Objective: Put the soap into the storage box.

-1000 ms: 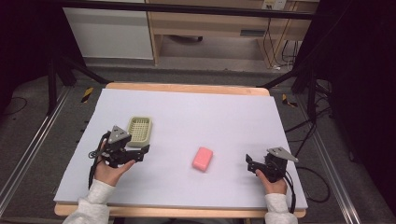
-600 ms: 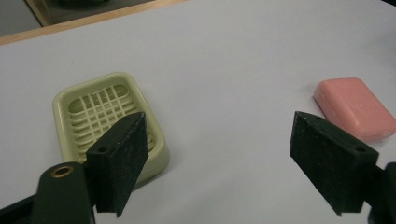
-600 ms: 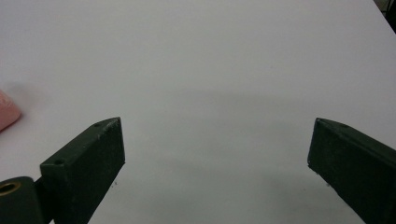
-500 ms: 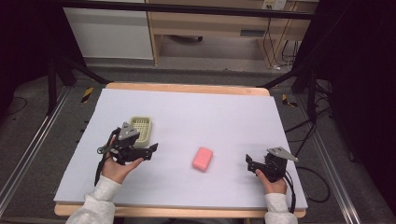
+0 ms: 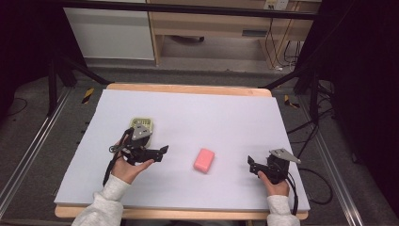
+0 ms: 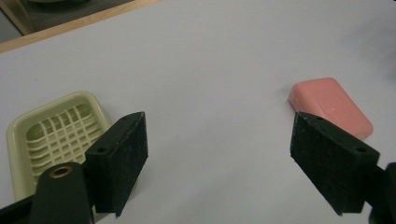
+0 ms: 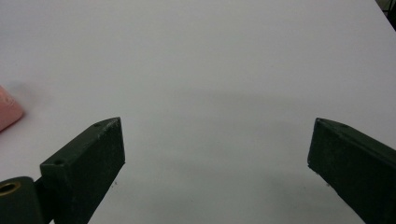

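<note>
One pink soap (image 5: 203,160), lying flat at lower centre of the high view, on the white table (image 5: 211,113). One pale-yellow slotted dish (image 5: 142,125) at centre left, partly covered by the left gripper (image 5: 160,151). Two grippers, one per hand. Left gripper: jaws spread wide, empty, aimed rightward at the soap, near but apart from it; in the left gripper view, soap (image 6: 330,106) at upper right just beyond one jaw, dish (image 6: 53,133) at lower left behind the other. Right gripper (image 5: 252,165): lower right, jaws spread wide, empty, well apart from the soap; soap edge (image 7: 7,112) at far left of the right gripper view. No obstacle between left gripper and soap.
</note>
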### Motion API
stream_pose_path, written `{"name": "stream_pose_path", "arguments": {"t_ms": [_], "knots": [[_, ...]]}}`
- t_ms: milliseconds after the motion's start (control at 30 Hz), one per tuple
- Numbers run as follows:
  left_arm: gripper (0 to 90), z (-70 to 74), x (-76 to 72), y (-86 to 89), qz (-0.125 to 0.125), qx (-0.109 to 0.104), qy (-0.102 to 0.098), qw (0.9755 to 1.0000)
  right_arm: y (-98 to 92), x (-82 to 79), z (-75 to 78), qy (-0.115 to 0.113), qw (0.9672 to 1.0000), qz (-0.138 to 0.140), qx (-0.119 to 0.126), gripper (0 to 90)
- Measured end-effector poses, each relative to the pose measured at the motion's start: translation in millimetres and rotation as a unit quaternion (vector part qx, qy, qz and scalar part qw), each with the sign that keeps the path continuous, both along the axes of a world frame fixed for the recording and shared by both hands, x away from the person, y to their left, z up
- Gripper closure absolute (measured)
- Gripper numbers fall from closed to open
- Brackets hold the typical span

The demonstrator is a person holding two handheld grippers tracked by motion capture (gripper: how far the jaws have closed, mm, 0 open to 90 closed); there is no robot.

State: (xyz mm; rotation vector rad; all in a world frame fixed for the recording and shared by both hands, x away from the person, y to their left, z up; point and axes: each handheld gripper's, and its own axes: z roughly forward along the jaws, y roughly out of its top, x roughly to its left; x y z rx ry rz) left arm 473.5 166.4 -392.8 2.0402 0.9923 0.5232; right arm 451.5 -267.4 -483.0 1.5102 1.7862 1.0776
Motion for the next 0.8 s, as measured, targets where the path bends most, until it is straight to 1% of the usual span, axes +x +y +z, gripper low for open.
{"name": "stream_pose_path", "arguments": {"t_ms": [100,200,300,333,467,500,567,667,700,800], "knots": [[18.7,0.6,1.4,-6.6,-0.004,-0.003,0.001,1.0,-0.4,-0.1,-0.1,0.002,1.0,-0.001,0.002,4.2],[18.7,0.9,2.2,-9.2,-0.009,0.0,0.002,1.0,-0.7,-0.1,-0.2,0.0,1.0,-0.001,-0.001,4.3],[18.7,0.8,2.8,-14.1,-0.012,-0.001,0.002,0.9999,-1.6,-0.7,0.0,-0.002,1.0,-0.002,0.001,4.3],[18.7,1.2,3.1,-14.9,-0.014,0.001,0.003,0.9999,-1.9,-1.0,0.3,0.0,1.0,-0.002,0.004,4.3],[18.7,2.2,3.8,-19.2,-0.017,0.003,0.004,0.9999,-3.1,-0.6,0.2,-0.002,1.0,-0.002,0.006,4.2],[18.7,2.6,3.9,-20.0,-0.018,0.007,0.004,0.9998,-2.9,-0.8,0.3,-0.002,1.0,-0.003,0.006,4.2],[18.7,2.2,3.9,-22.9,-0.018,0.005,0.004,0.9998,-2.6,-0.7,0.4,-0.002,1.0,-0.002,0.004,4.3],[18.7,1.7,4.2,-26.0,-0.021,0.007,0.004,0.9997,-2.4,-0.5,0.3,-0.002,1.0,-0.002,0.005,4.2],[18.7,0.5,4.4,-28.2,-0.022,0.013,0.005,0.9997,-2.4,-0.3,0.3,0.0,1.0,-0.002,0.007,4.3],[18.7,-1.2,4.1,-30.9,-0.024,0.011,0.007,0.9996,-2.0,-0.2,0.5,0.0,1.0,-0.001,0.005,4.3]]}}
